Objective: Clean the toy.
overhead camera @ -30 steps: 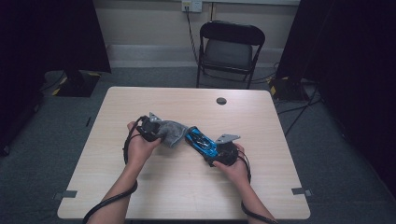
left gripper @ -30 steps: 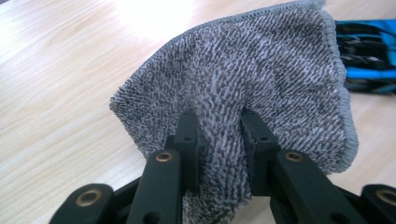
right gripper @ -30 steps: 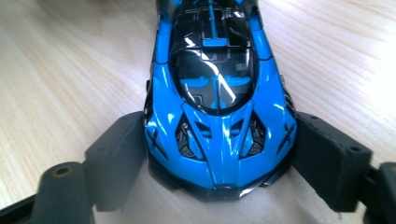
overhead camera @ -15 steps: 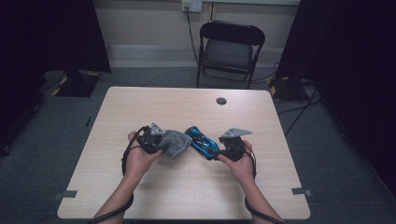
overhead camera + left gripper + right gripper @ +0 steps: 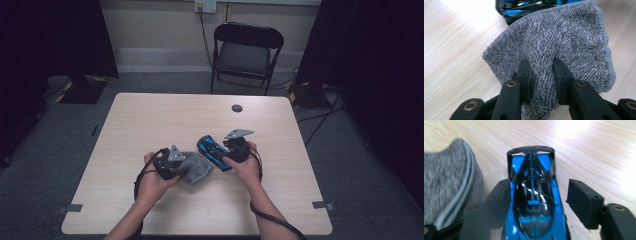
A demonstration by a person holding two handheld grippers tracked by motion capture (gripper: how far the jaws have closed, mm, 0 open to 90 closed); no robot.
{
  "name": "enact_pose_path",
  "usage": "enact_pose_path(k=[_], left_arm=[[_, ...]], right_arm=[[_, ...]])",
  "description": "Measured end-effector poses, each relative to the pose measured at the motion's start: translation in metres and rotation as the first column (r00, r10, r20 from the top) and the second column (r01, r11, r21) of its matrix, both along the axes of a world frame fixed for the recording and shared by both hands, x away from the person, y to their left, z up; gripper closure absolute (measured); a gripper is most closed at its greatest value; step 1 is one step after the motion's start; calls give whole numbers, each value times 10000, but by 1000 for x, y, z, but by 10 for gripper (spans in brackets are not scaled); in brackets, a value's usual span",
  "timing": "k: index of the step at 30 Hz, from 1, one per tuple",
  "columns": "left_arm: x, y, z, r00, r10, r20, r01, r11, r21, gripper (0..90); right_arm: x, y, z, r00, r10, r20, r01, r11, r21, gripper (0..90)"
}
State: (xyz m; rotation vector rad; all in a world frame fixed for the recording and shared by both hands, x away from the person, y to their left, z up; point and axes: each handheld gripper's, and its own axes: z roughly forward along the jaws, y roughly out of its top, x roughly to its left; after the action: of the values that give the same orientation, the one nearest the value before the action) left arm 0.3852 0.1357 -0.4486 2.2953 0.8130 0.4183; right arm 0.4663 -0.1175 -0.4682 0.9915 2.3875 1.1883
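1. The left gripper (image 5: 540,72) is clamping a fold of the grey, nubbly terry cloth (image 5: 564,42) between its two black jaws; the fabric is bunching up between the pads, so the grip looks firm.

2. Compared with a second ago, that gripper (image 5: 169,165) and its cloth (image 5: 197,167) are sitting lower on the table and closer to the person's side of the small blue and black toy racing car (image 5: 214,151), with the cloth's far edge touching or just overlapping the car's near flank.

3. The right gripper (image 5: 539,200) is standing part-way open around the car (image 5: 534,202). Its jaws have just been closing. The left-hand pad in the right gripper view is lying against the car's side, while the other pad is standing clear with bare table showing in the gap.

4. In the high view the right gripper (image 5: 232,148) is sitting at the car's right end, turned differently than a second ago, with its grey three-cornered plate now tilting up.

5. The car is resting on the pale wooden table (image 5: 150,120), near the middle, with the cloth just to its left.

6. My reading: the right gripper is taking hold to steady the car so the cloth can wipe it. The car is not yet pinched, so wiping now could push it aside.
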Motion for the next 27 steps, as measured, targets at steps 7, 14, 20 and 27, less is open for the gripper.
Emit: enact_pose_path(k=[7, 14, 20, 27], left_arm=[[0, -17, -10, 9994, -348, -64, 347, 9994, -97, 708], [0, -33, -18, 9969, -778, -149, 776, 9969, -118, 705], [1, -39, -21, 9965, -830, -128, 828, 9964, -157, 700], [-3, -49, -23, 9938, -1106, -109, 1106, 9939, -51, 696]], right_arm=[[3, 17, -6, 9993, 365, 13, -364, 9981, -489, 383], [4, 16, -9, 9992, 371, 111, -363, 9972, -653, 465], [3, 15, -11, 9989, 389, 261, -374, 9976, -581, 457], [1, 16, -11, 9996, 172, 221, -161, 9985, -520, 459]])
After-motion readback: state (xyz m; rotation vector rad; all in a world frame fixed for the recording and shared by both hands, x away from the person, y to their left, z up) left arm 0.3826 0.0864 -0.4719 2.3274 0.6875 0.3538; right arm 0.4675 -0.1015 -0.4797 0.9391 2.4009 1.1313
